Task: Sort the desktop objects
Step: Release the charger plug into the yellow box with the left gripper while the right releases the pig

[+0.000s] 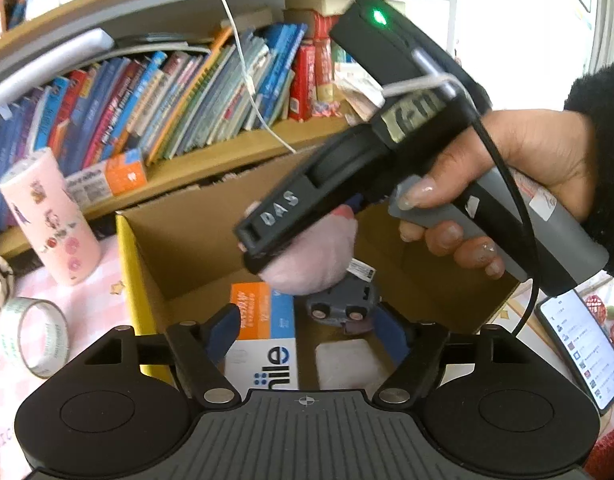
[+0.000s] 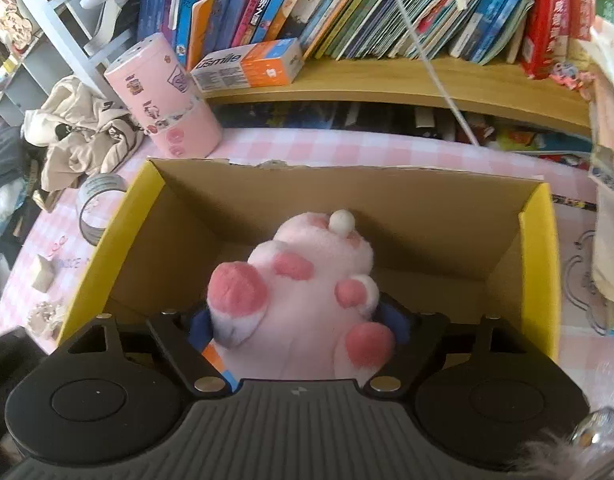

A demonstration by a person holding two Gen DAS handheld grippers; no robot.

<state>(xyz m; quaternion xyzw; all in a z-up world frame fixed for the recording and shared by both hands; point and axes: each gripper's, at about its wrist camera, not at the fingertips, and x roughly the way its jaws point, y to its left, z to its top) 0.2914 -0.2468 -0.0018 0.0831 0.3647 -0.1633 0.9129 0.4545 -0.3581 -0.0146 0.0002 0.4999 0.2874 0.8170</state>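
1. The right gripper [image 2: 303,328] points steeply down into the open cardboard box [image 2: 539,264]. The pink plush toy [image 2: 307,292] sits between its blue-padded fingers [image 2: 201,330], belly and paws facing the camera. The pads flank the toy's lower body, but I cannot tell whether they still press on it or have just let go.
2. Taking the box as landmark: the plush is over its near half, above the floor, its long axis running from the jaws toward the far wall, white tail-knob end farthest away. The coming move, as I judge it, is a release into the box, so the relation that matters is toy straight ahead of and between the right jaws, box floor directly under it.
3. The left gripper [image 1: 307,330] has its jaws apart with nothing between them. It hovers over the box's near edge, farther from the plush than the right.
4. Only the left wrist view shows what already lies on the box floor: an orange, blue and white toothbrush carton [image 1: 263,332], a grey toy car [image 1: 343,300] and a pale flat item I cannot identify. It also shows the person's hand [image 1: 503,184] gripping the right tool's handle, with the plush [image 1: 307,256] hanging below its tip.
5. Only the right wrist view shows the plush's full shape and the box's far wall.
6. Left of the box stand a pink cylindrical tin [image 2: 167,96] and a tape roll [image 2: 95,208].
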